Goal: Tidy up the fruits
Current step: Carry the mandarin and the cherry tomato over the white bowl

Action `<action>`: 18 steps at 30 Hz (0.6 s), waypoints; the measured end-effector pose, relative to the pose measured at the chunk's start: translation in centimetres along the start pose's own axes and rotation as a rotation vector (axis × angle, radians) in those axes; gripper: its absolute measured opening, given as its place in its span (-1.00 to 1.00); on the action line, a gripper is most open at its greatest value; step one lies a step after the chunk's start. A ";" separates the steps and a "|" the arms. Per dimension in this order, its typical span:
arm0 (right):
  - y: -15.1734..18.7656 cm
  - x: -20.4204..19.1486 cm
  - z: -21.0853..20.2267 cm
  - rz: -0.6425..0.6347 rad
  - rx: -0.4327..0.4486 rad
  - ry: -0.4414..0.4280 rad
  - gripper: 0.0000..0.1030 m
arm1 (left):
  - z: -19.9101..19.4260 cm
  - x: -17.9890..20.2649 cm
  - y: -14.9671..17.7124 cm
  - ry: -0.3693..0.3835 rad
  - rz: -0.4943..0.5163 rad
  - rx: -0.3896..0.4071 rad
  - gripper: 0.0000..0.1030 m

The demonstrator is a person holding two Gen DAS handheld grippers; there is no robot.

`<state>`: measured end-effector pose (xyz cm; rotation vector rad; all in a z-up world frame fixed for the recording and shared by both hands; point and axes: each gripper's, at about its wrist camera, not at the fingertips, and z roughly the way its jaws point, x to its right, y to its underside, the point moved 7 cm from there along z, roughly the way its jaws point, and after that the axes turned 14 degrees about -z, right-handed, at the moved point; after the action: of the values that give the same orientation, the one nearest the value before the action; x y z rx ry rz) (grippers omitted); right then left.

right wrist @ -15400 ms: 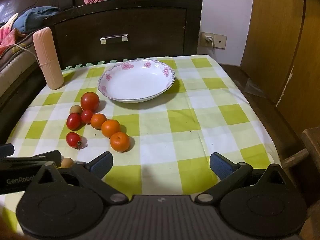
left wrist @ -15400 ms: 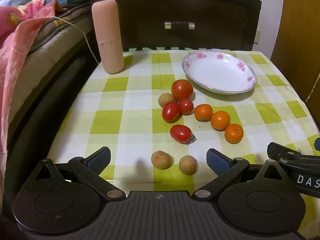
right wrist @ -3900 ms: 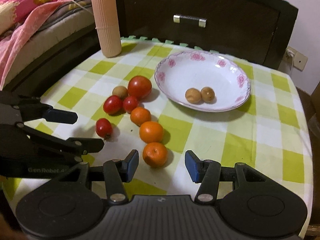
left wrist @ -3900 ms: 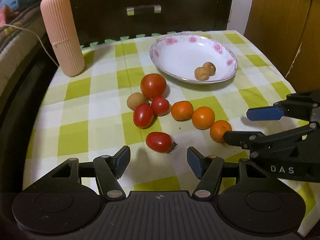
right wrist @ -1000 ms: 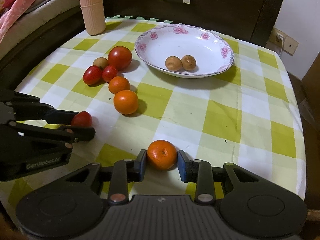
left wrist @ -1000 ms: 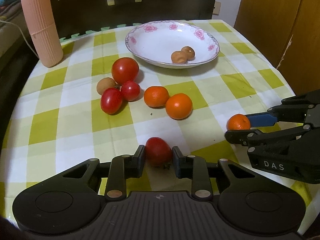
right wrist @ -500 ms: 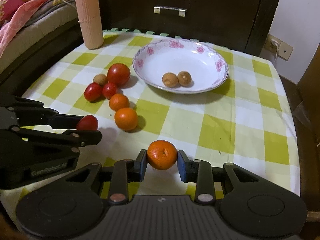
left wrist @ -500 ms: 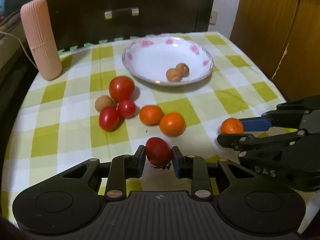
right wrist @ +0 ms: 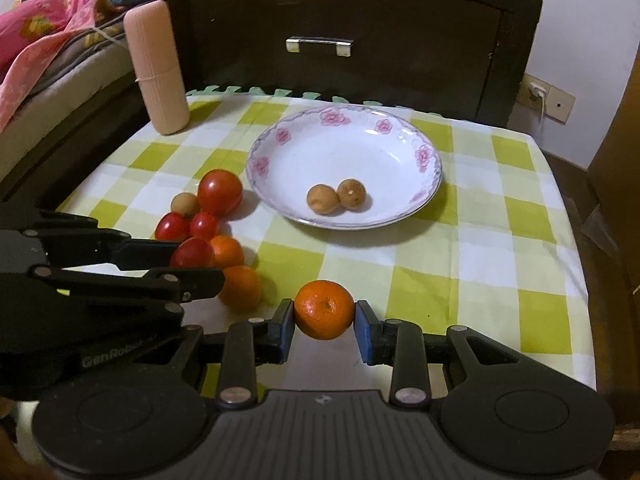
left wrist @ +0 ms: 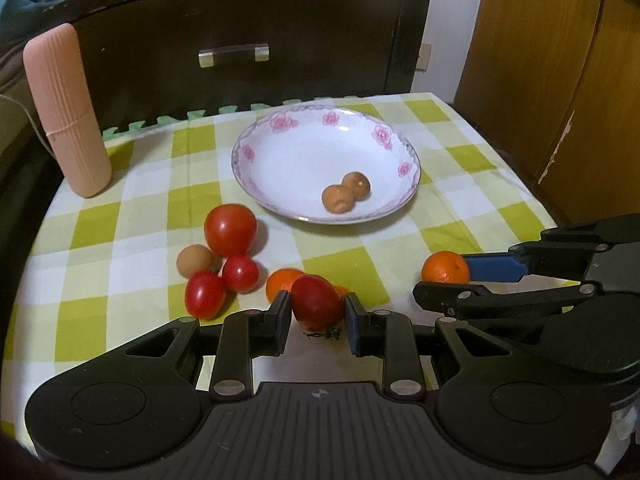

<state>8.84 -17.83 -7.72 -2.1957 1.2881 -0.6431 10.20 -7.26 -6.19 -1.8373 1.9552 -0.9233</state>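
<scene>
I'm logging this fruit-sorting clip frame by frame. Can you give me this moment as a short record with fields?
left gripper: jaws shut on red tomato
right gripper: jaws shut on orange
plate: holds two brown fruits
left on tablecloth: three tomatoes, two oranges, one brown fruit
far left corner: pink cylinder, upright

Beside the white floral-rimmed bowl (right wrist: 428, 184): four red tomatoes (right wrist: 219, 191), three orange mandarins (right wrist: 324, 315), one brown longan (right wrist: 183, 203). Inside the bowl: two more longans (right wrist: 322, 199).

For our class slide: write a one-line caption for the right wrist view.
Right gripper holds an orange before a floral plate with two longans.
</scene>
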 end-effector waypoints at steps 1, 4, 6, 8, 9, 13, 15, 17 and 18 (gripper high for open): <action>-0.1 0.1 0.0 0.002 0.001 0.005 -0.39 | 0.1 0.1 -0.2 0.001 0.002 0.001 -0.31; -0.5 0.6 0.2 0.012 0.005 0.012 -0.39 | 0.2 0.3 -0.8 0.001 0.008 0.009 -0.31; -0.9 1.0 0.3 0.013 0.011 0.017 -0.39 | 0.3 0.4 -1.3 0.003 0.009 0.014 -0.32; -1.4 1.3 0.4 0.013 0.015 0.023 -0.39 | 0.5 0.4 -1.9 0.003 0.010 0.020 -0.33; -1.7 1.5 0.6 0.016 0.019 0.026 -0.39 | 0.6 0.4 -2.3 0.003 0.010 0.022 -0.33; -2.8 2.6 1.0 0.037 0.026 0.030 -0.39 | 1.2 0.6 -3.7 0.003 0.014 0.035 -0.34; -3.4 3.1 1.4 0.040 0.027 0.036 -0.39 | 1.6 0.7 -4.4 0.005 0.015 0.039 -0.34; -4.0 3.6 1.8 0.038 0.026 0.042 -0.39 | 2.0 0.8 -5.0 0.006 0.015 0.042 -0.34; -4.2 3.9 2.1 0.038 0.025 0.044 -0.39 | 2.3 0.8 -5.4 0.005 0.016 0.043 -0.34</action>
<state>14.59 -19.10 -6.07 -2.1425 1.3339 -0.6920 15.68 -8.43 -4.37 -1.7951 1.9346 -0.9592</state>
